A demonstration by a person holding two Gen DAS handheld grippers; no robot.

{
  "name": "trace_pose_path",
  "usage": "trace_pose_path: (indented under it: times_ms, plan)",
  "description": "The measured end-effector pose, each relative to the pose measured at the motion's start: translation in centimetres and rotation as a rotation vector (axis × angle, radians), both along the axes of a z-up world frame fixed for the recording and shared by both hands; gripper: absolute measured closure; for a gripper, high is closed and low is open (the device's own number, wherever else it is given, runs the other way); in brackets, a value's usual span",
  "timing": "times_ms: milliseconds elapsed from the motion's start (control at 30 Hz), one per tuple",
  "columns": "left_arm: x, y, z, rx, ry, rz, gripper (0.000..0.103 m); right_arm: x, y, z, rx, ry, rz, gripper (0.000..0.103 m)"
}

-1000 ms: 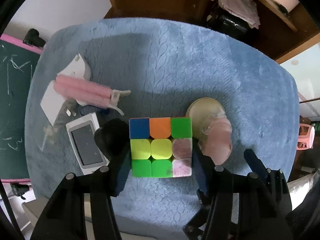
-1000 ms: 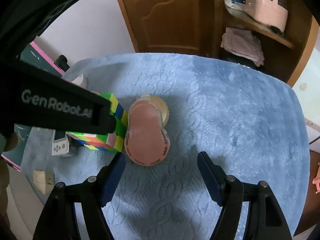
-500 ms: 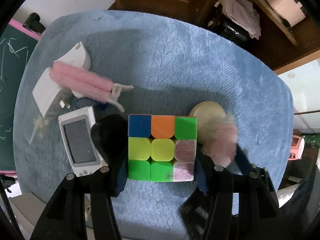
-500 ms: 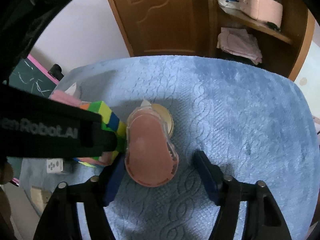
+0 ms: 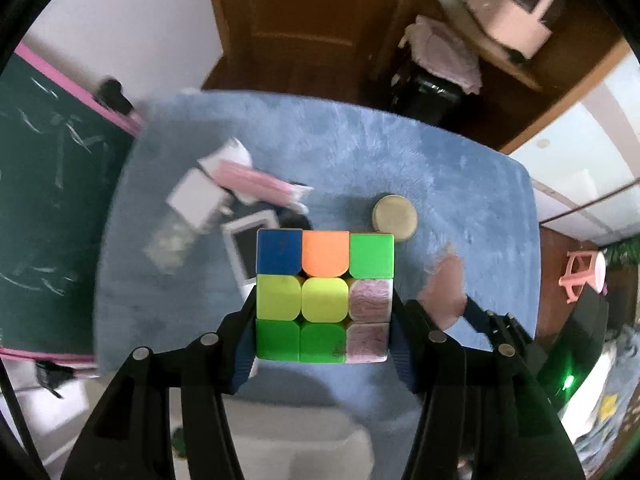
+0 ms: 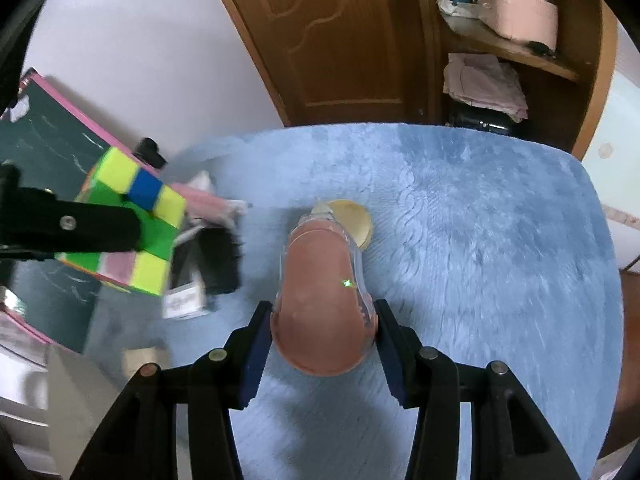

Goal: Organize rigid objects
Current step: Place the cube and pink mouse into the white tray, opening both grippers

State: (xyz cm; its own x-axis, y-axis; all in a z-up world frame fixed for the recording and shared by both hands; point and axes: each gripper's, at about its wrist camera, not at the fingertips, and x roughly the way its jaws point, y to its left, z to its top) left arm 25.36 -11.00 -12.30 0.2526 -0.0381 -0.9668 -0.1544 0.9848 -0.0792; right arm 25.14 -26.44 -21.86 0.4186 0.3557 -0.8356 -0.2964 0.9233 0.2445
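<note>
Both claws have risen since the earlier frames: the cube, then resting on the blue worktop, now hangs well above it, and the clear pink-filled jar, then loose between open fingers, is now clamped.

Left claw: closed on the cube, a finger against each side face. Top face reads blue, orange, green along the far row; two pale pink-smeared squares on the right column.

Right claw: closed on the jar, pads touching both flanks. Contents look uniformly pinkish-brown; what they are cannot be told. Jar lies lengthwise along the fingers, far end above a round tan tin standing on the worktop.

Left of the tin, blurred: a pink roller clip, a white box, a white device with a dark screen. Cube hides part of the device in the left view. Green chalkboard with pink frame beside the worktop's left edge.
</note>
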Motion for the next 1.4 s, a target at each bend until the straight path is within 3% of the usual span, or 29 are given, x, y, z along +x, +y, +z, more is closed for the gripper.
trace_pose_path:
  times_ms: [167, 233, 300, 433, 567, 667, 900, 1033, 1267, 1400]
  plan:
    - [-5.3, 2.8, 4.9, 0.028, -0.073, -0.054, 0.043, -3.6, -0.2, 4.4, 0.047, -0.006, -0.018, 0.053]
    - [-7.8, 4.4, 6.3, 0.050, -0.096, -0.074, 0.043, -6.4, 0.1, 7.4, 0.072, -0.031, -0.017, 0.053]
    - [-9.9, 6.0, 7.2, 0.065, -0.109, -0.084, 0.043, -7.5, 0.3, 8.5, 0.084, -0.042, -0.017, 0.053]
    - [-14.5, 10.2, 7.6, 0.074, -0.118, -0.086, 0.043, -11.6, 1.8, 11.8, 0.112, -0.077, -0.024, 0.053]
    - [-18.2, 13.1, 5.9, 0.069, -0.085, -0.102, 0.043, -15.9, 4.6, 12.8, 0.099, -0.079, 0.010, 0.053]
    - [-20.7, 14.4, 3.2, 0.067, -0.026, -0.142, 0.043, -19.1, 7.6, 11.8, 0.057, -0.060, 0.063, 0.053]
    - [-25.4, 15.3, -4.7, 0.031, 0.136, -0.237, 0.043, -24.7, 13.4, 4.5, -0.024, 0.142, 0.125, 0.053]
    - [-26.6, 15.6, -8.3, 0.012, 0.208, -0.264, 0.043, -27.0, 16.2, 1.5, -0.110, 0.193, 0.170, 0.053]
    - [-27.4, 14.5, -11.6, 0.019, 0.245, -0.329, 0.043, -28.5, 18.0, -1.4, -0.214, 0.229, 0.192, 0.053]
    - [-27.6, 13.0, -12.1, 0.071, 0.217, -0.393, 0.043, -28.4, 18.0, -2.5, -0.247, 0.255, 0.182, 0.052]
